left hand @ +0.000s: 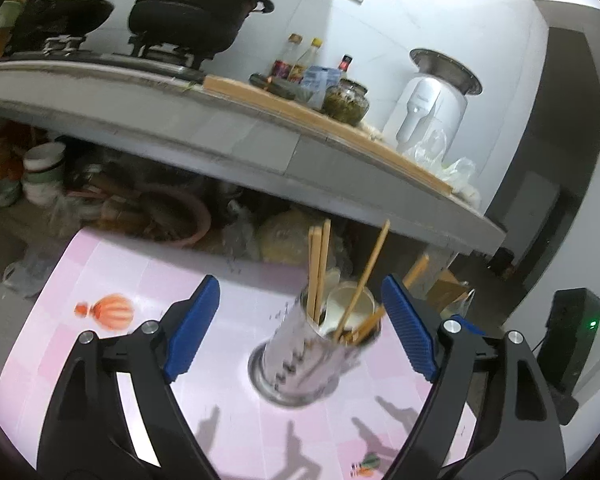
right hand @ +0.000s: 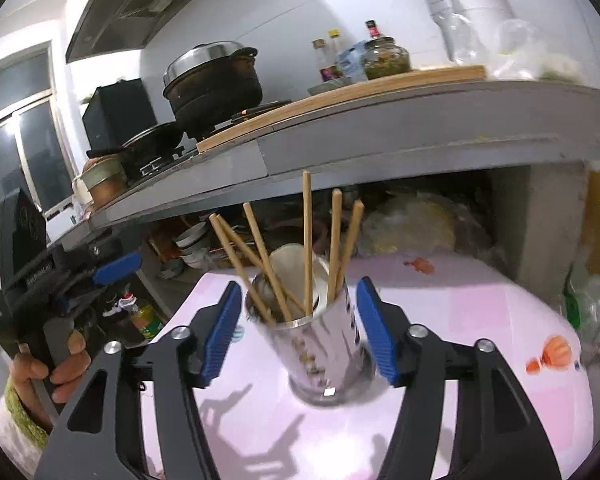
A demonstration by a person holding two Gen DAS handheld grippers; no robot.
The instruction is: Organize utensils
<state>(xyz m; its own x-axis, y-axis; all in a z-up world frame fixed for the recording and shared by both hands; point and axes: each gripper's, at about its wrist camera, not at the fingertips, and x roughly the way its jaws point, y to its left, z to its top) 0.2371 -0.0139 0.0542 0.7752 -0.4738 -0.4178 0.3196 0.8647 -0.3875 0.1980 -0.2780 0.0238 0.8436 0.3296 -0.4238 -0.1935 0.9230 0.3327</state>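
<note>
A shiny steel utensil holder (left hand: 300, 364) (right hand: 324, 352) stands upright on the pink tablecloth (left hand: 120, 272) (right hand: 460, 308). Several wooden chopsticks (left hand: 320, 264) (right hand: 307, 232) and a white spoon (left hand: 342, 308) (right hand: 288, 264) stick out of it. My left gripper (left hand: 300, 308) is open wide, and the holder sits ahead between its blue pads without touching them. My right gripper (right hand: 299, 300) is open too; its pads flank the holder's rim with a small gap on each side. In the right wrist view a hand (right hand: 60, 364) holds the left gripper's body (right hand: 60, 292) at the far left.
A grey kitchen counter (left hand: 220, 136) (right hand: 380, 140) overhangs the table's far side, carrying a stove with a black pot (left hand: 196, 4) (right hand: 212, 80), bottles, a jar (left hand: 346, 100) and a white appliance (left hand: 432, 108). Bowls and bags crowd the space under it. An orange pumpkin print (left hand: 114, 312) (right hand: 556, 354) marks the cloth.
</note>
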